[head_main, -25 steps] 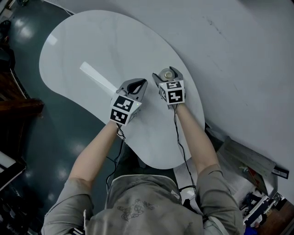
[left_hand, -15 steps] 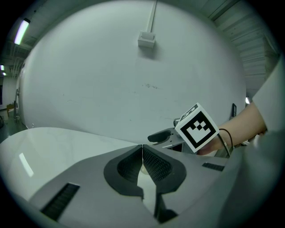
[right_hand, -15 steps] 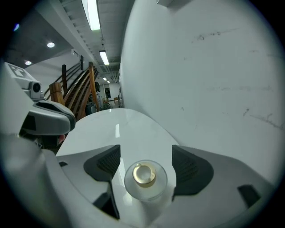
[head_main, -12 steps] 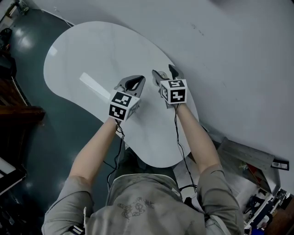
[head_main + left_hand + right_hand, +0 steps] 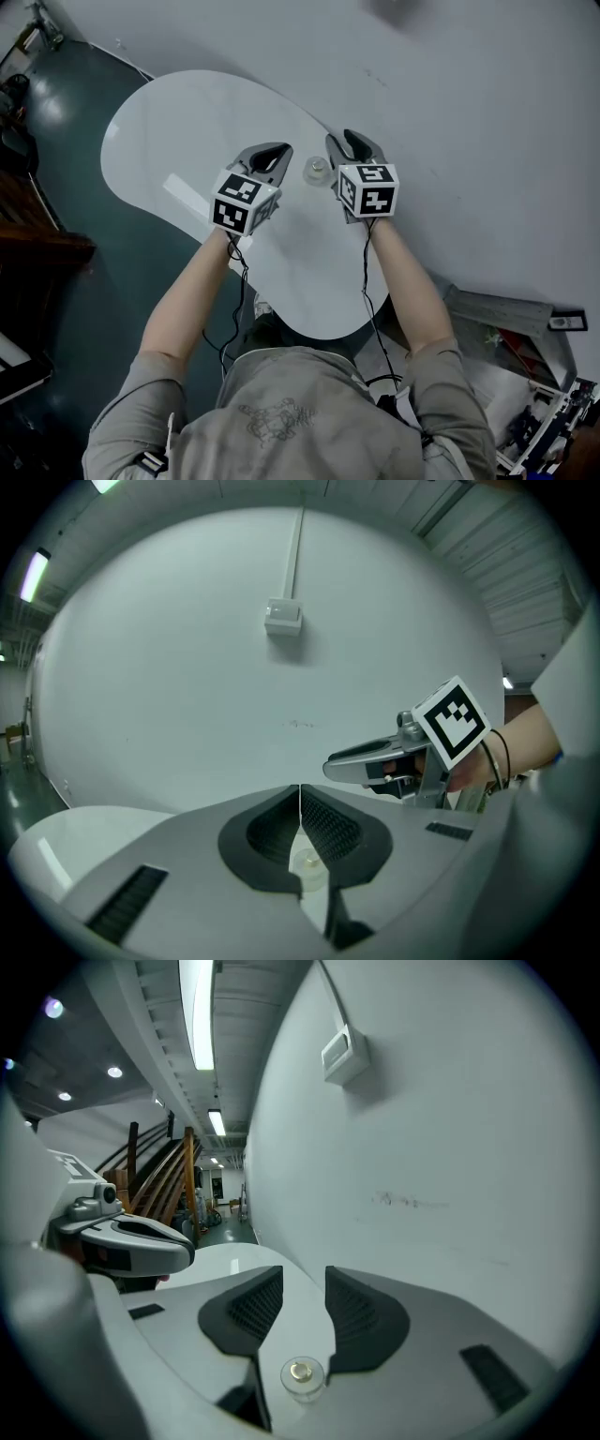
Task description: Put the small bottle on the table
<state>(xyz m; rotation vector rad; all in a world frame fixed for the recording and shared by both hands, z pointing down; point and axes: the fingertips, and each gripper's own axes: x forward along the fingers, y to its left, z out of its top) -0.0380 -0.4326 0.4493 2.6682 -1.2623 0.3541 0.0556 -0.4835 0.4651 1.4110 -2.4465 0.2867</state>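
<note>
The small clear bottle (image 5: 317, 171) stands upright on the white table (image 5: 187, 122), free, between my two grippers. My right gripper (image 5: 354, 145) hovers just right of it, jaws apart and closing, with nothing between the pads. In the right gripper view the bottle (image 5: 302, 1372) shows from above through the gap low down behind the right gripper's (image 5: 303, 1283) pads. My left gripper (image 5: 265, 159) is just left of the bottle, its tips together. The left gripper view shows the left gripper (image 5: 300, 794) shut and the bottle (image 5: 307, 862) under the jaws.
The kidney-shaped table stands against a pale wall (image 5: 487, 112) that carries a small box (image 5: 282, 618). Dark floor (image 5: 56, 281) lies to the left. Boxes and clutter (image 5: 525, 375) sit on the floor at the lower right. The table's far edge runs close behind the grippers.
The bottle was between the right gripper's jaws a second ago; it now stands free on the table. The right gripper has shifted to the bottle's right.
</note>
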